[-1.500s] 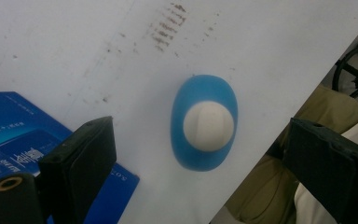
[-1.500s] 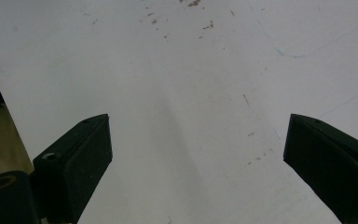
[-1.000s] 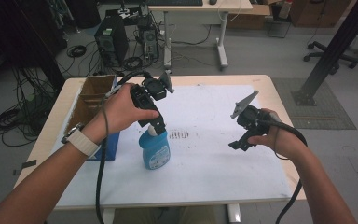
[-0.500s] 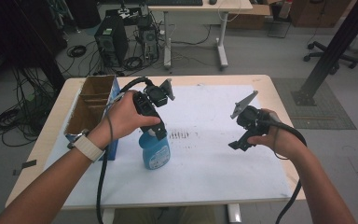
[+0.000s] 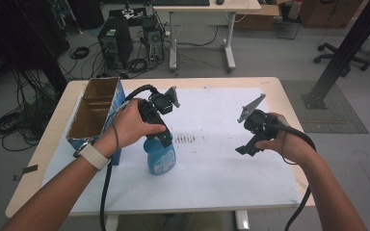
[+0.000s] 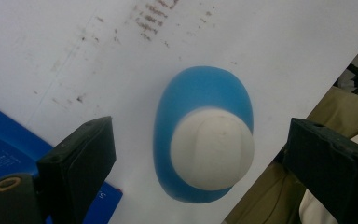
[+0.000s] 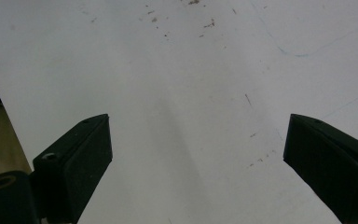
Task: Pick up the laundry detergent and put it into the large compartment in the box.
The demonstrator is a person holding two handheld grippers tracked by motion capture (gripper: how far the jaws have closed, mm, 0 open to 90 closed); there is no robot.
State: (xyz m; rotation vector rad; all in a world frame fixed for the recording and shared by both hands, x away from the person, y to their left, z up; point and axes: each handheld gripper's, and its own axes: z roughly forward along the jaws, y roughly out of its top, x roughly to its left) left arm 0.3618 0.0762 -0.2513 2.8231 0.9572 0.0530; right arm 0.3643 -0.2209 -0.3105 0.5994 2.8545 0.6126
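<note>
Left tool [image 6: 200,154] has moved directly above the blue bottle [image 5: 160,155], wide open, gripping nothing (likely pre-grasp). Right tool [image 7: 200,158] stays right of the bottle, open, empty.

A: What's the rig look like? 
B: Two black hand-held grippers, the left hand-held gripper [image 5: 160,126] and the right hand-held gripper [image 5: 248,139], each with a grey three-cornered plate on top and a thick black cable trailing off it. The jaws are chunky black blocks.
A: Any screws or holes? 
B: Yep, a brass-ringed hole at the lower left of each gripper view. Bare forearms, plus a white wristband [image 5: 95,156] on the left wrist.
</note>
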